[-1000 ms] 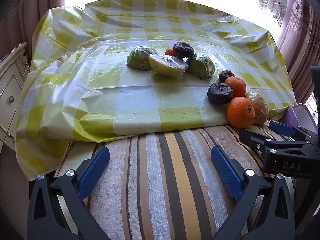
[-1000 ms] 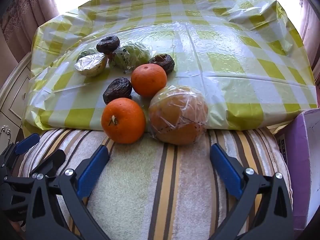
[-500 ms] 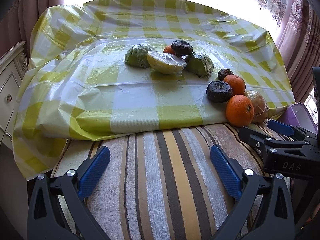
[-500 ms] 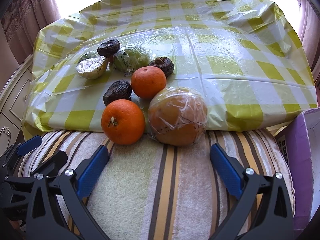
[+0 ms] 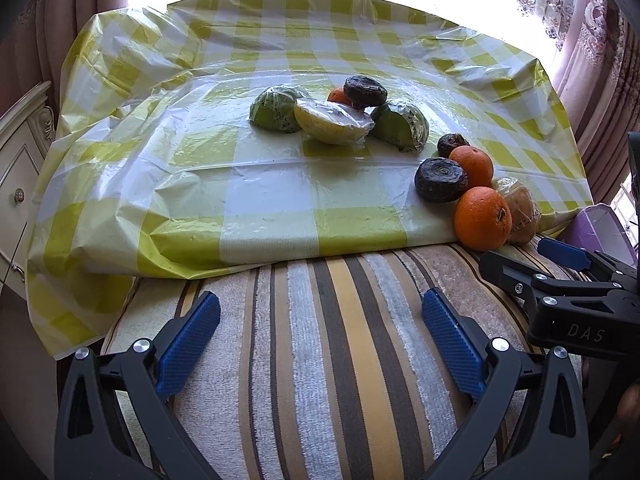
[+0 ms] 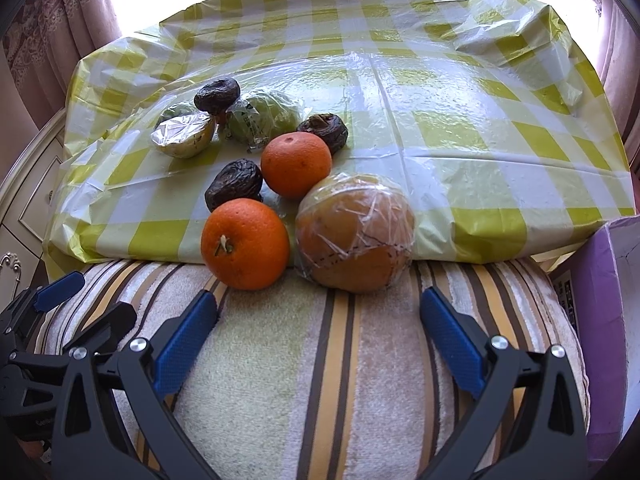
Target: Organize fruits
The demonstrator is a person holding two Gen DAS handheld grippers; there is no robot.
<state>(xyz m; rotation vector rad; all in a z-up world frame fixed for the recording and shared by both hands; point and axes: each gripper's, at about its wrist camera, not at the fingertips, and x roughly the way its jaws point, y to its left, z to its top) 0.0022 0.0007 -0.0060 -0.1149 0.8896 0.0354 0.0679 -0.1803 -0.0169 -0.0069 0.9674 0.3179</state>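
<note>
Fruits lie on a yellow-checked plastic cloth [image 5: 248,184]. A near orange [image 6: 245,243] and a plastic-wrapped brown fruit [image 6: 356,232] sit at the cloth's front edge, just beyond my right gripper [image 6: 318,322], which is open and empty. Behind them are a second orange [image 6: 296,164], dark wrinkled fruits [image 6: 234,184] and wrapped green and yellow halves [image 6: 182,136]. My left gripper [image 5: 320,322] is open and empty over the striped towel, left of the fruit; the wrapped halves [image 5: 332,122] lie far ahead of it.
A striped towel [image 5: 340,360] covers the near surface under both grippers. A purple box [image 6: 600,320] stands at the right edge. A white drawer cabinet [image 5: 20,160] is at the left. Curtains hang behind the table.
Both grippers have shifted only slightly; the views have barely changed. No fruit has moved.
</note>
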